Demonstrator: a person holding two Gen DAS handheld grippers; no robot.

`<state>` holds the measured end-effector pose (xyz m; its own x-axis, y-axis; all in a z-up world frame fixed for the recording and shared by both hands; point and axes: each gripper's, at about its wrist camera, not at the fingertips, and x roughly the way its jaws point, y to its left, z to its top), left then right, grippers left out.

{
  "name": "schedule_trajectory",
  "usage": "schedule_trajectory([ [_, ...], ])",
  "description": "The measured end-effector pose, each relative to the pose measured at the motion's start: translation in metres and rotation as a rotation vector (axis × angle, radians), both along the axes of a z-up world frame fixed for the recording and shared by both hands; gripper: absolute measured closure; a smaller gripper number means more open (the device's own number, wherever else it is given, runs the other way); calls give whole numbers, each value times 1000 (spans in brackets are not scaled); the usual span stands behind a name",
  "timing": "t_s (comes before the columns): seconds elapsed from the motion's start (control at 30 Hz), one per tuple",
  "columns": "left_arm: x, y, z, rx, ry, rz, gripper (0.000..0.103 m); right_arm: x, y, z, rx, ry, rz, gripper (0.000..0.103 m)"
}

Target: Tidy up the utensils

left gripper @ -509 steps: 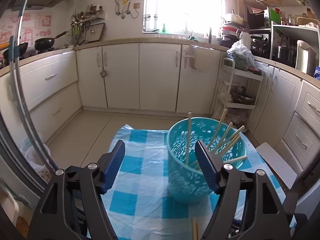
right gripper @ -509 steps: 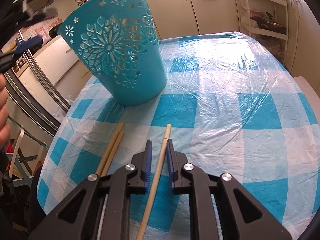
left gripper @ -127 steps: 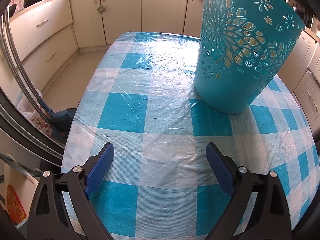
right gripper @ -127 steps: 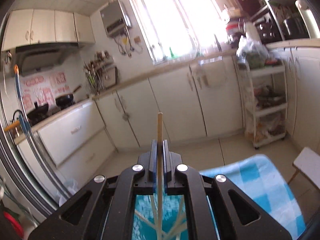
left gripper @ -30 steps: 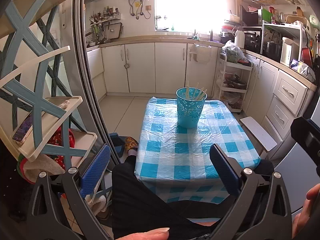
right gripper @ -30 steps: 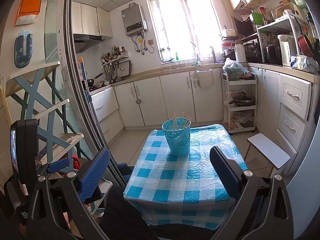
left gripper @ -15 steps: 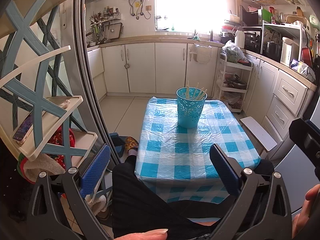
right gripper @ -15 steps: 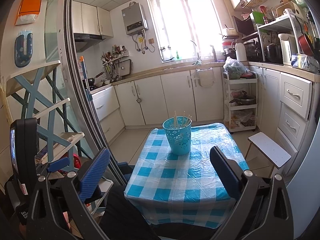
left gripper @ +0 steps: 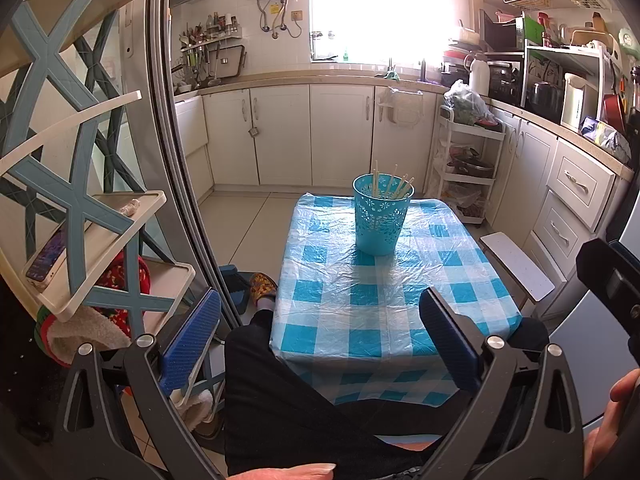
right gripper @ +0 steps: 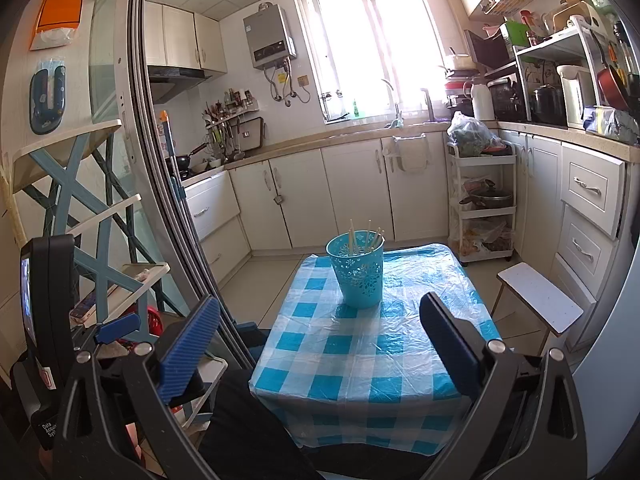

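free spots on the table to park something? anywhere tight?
The whole near half of the checked tablecloth is bare, from the teal basket to the near edge. Bare strips also flank the basket left and right. The only occupied spot is the basket itself, holding chopsticks, toward the far end.

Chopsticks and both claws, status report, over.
Left claw open, empty. Right claw open, empty. Chopsticks all standing in teal basket on checked table; none loose on cloth. Nothing in the way.
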<state>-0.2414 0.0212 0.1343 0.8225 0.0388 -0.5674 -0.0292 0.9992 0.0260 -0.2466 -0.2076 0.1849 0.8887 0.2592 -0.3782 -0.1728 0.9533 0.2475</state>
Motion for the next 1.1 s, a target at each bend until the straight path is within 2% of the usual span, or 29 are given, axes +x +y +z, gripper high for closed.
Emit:
schedule_trajectory([
  [0.5,-1,0,-1,-1,3,1,7,-1,2,-2,1,3,1,7],
  [0.6,-11,0,-1,12,-61,20,7,0,2,-1,1,4,1,7],
  [0.67,-14,-1,-2,13,-69,20,7,-1,2,-2,2,6,1,7],
  [1.1,1,-8,-12,-25,7,-53,7,-1,3,-7,4,3,-7,7],
])
